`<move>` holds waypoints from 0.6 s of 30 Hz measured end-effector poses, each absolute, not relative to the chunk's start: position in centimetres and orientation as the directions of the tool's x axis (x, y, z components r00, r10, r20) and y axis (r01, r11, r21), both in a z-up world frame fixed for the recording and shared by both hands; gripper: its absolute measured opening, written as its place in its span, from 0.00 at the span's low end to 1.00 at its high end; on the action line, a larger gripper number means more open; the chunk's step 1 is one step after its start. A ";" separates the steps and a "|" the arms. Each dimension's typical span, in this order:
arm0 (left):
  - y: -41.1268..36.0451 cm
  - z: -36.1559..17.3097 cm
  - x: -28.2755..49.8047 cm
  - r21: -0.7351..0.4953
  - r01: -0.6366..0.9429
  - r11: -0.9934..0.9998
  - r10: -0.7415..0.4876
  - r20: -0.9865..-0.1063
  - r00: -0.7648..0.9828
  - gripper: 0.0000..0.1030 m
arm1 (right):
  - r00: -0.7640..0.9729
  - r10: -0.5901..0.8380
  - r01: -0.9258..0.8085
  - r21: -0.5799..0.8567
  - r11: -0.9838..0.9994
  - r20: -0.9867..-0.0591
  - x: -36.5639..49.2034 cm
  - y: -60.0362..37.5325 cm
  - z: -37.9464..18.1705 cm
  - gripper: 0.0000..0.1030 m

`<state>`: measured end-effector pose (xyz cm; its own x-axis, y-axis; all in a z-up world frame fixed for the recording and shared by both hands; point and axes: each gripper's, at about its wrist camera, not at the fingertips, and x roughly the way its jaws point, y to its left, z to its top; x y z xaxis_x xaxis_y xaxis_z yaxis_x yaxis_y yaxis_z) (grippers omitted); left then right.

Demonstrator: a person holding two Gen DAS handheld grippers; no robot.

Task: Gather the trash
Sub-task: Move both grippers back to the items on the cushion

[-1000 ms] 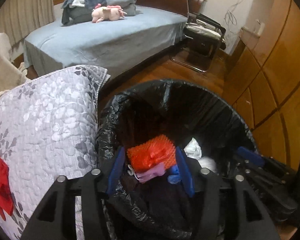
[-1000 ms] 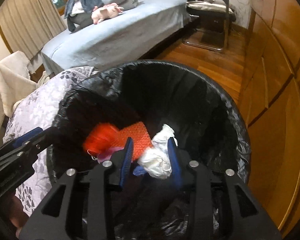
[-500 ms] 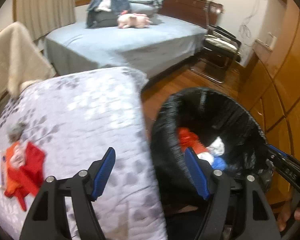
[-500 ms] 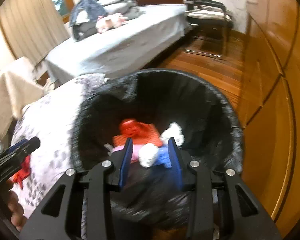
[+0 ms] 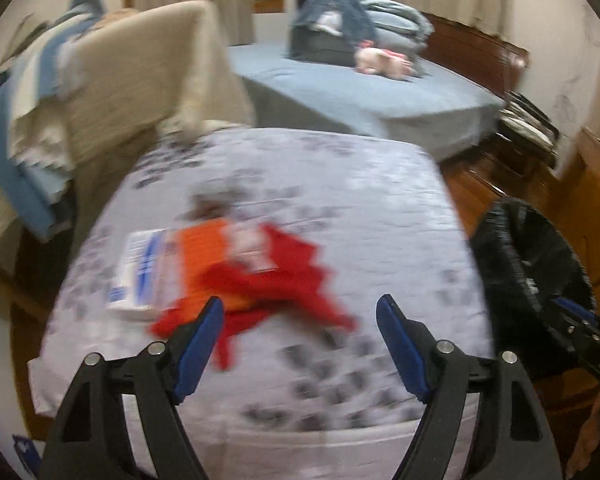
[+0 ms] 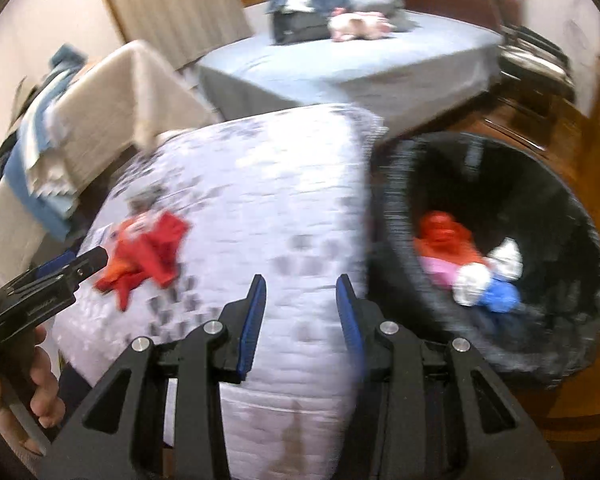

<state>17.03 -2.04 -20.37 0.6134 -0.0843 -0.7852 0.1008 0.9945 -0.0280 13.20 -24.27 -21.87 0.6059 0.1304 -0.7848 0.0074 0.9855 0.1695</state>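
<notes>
Red crumpled trash [image 5: 276,280] lies on an orange and white packet [image 5: 168,268] on the grey floral quilted table [image 5: 340,184]. My left gripper [image 5: 299,312] hovers just short of this pile, its jaws opening with nothing between them. In the right wrist view the same red trash [image 6: 152,252] sits at the left, with the left gripper [image 6: 84,262] beside it. My right gripper [image 6: 301,284] is open and empty over the quilt. The black-lined bin [image 6: 480,184] stands right of the table and holds orange-red [image 6: 444,236], white [image 6: 472,284] and blue [image 6: 500,296] scraps.
A bed [image 5: 340,92] with folded clothes and a pink plush stands behind the table. A beige cloth [image 5: 140,72] hangs over furniture at the left. A folding chair [image 6: 536,56] and wooden cabinets [image 5: 596,184] line the right. A hand [image 6: 40,380] holds the left gripper.
Both grippers have swung left, from above the bin to above the quilted table. The left jaws have widened. The orange-red piece seen between them earlier now lies in the bin.
</notes>
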 end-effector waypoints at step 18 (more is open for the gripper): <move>9.4 -21.1 16.5 -0.019 -0.056 0.998 0.021 -0.766 0.642 0.75 | 0.579 0.215 -0.184 0.131 0.974 -0.786 17.6 -10.8 -23.6 0.35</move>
